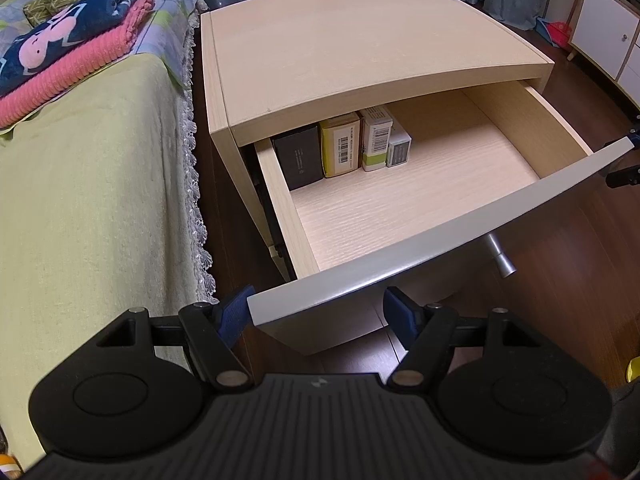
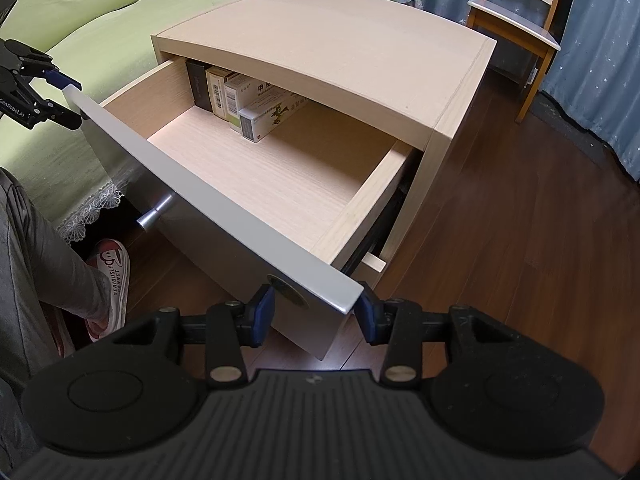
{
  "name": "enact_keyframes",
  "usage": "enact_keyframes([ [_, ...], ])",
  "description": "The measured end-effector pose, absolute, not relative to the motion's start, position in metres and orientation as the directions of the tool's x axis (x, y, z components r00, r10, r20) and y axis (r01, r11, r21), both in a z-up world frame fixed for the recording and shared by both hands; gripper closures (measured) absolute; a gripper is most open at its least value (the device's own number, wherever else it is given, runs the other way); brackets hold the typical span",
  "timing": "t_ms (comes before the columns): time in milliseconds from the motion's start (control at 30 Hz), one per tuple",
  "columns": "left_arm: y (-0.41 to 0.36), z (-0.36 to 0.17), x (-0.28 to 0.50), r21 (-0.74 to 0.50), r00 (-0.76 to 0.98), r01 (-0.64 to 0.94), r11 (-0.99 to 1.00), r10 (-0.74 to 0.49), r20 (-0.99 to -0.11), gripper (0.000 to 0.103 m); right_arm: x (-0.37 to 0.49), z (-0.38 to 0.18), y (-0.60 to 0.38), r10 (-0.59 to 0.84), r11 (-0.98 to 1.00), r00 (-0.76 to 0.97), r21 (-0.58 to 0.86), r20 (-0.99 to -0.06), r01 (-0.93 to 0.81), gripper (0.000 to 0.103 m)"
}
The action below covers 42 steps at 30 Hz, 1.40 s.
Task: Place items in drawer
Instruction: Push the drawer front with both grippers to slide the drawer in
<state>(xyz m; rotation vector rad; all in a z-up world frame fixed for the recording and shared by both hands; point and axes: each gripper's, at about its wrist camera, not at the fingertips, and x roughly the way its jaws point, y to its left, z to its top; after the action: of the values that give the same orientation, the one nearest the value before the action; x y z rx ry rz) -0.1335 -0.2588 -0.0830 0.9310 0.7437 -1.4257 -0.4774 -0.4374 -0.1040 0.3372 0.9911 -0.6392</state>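
The nightstand's top drawer [image 1: 400, 208] [image 2: 260, 168] stands pulled out. At its back left are a black box [image 1: 300, 156] [image 2: 199, 84], a yellow box [image 1: 340, 146], a white-green box [image 1: 376, 138] and a white medicine box [image 2: 272, 114]. My left gripper [image 1: 318, 316] [image 2: 68, 100] is open, its fingers straddling the left end of the grey drawer front [image 1: 440, 236] [image 2: 200, 184]. My right gripper [image 2: 314, 314] [image 1: 628, 156] is open around the front's right end. I cannot tell if the pads touch it. A metal knob [image 1: 502, 260] [image 2: 154, 214] sticks out of the front.
A bed with a yellow-green cover [image 1: 80, 200] runs close along the nightstand's left, folded pink and navy blankets [image 1: 60, 60] on it. A person's leg and slipper [image 2: 110, 280] are by the drawer front. A wooden chair [image 2: 516, 28] and a white cabinet [image 1: 604, 36] stand behind.
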Motion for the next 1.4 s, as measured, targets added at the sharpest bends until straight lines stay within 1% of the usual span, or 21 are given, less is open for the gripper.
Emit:
enact_keyframes([
  [1400,-0.285,-0.081,-0.127,0.099,0.049,0.992,-0.077,-0.489,-0.871,0.032,-0.466,-0.107,-0.472,-0.36,0.767,0.38,-0.037,-0.852,0.641,0.063],
])
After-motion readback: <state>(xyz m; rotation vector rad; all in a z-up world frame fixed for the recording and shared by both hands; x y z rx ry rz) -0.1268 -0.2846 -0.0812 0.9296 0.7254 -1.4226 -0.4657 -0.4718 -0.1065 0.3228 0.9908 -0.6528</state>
